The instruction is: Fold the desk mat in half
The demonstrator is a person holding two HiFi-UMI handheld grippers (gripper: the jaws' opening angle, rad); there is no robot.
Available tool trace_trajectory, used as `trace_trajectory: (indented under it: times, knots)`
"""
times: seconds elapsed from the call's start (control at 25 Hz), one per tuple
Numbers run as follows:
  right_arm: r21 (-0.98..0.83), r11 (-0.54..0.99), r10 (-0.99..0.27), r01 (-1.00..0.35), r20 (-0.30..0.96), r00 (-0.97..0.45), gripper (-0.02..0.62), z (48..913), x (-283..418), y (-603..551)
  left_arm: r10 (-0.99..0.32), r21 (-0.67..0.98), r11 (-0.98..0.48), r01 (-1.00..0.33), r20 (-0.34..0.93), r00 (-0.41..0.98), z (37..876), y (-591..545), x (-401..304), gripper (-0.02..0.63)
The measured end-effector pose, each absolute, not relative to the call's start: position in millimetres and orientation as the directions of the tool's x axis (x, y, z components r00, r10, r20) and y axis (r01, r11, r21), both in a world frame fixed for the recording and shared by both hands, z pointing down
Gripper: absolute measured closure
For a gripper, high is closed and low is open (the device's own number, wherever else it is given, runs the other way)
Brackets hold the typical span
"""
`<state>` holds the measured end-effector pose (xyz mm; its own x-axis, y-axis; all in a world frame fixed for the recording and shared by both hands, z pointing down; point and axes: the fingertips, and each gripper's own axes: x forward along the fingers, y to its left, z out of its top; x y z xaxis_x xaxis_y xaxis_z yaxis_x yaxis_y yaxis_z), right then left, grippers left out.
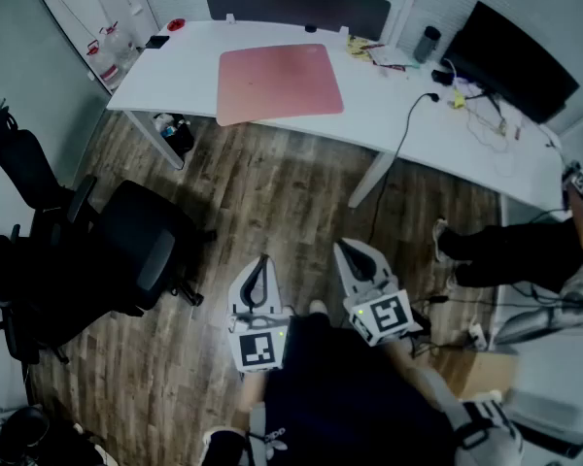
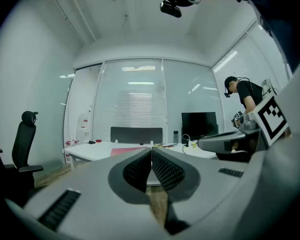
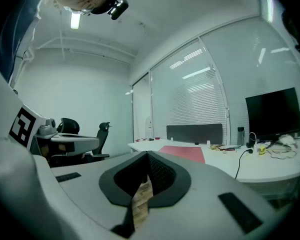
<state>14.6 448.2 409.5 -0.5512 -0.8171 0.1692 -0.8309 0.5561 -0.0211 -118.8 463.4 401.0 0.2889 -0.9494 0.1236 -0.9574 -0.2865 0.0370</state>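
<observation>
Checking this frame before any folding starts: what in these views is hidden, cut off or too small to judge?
- Desk mat: in the left gripper view only a thin pink sliver shows, because the left gripper covers its near edge with its own body.
- Small items beside the mat: in the head view they are too small to identify.
- Second person: cut off by the head view's right edge, so mostly legs show.

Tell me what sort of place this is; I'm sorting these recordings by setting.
Most likely an office: a long white desk carries a monitor and a pink desk mat, black swivel chairs stand nearby, and a glass partition wall with blinds runs behind.
</observation>
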Motion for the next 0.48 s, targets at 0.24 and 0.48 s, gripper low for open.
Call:
trace_trajectory:
  times: [0.24, 0.48]
  knots:
    - [-0.026, 0.557, -0.820, -0.830, 0.145, -0.554, 0.597, 405.6, 18.8, 447.7, -0.950, 0.038, -0.287, -0.957, 0.117, 0.290, 401.1, 464.9, -113.7, 0.601]
    - [-0.034, 0.562, -0.816, -0.827, 0.143, -0.560, 0.597, 405.7, 23.1, 452.5, -0.949, 0.033, -0.290, -0.957, 0.120, 0.291, 400.5, 468.8, -107.3, 0.601]
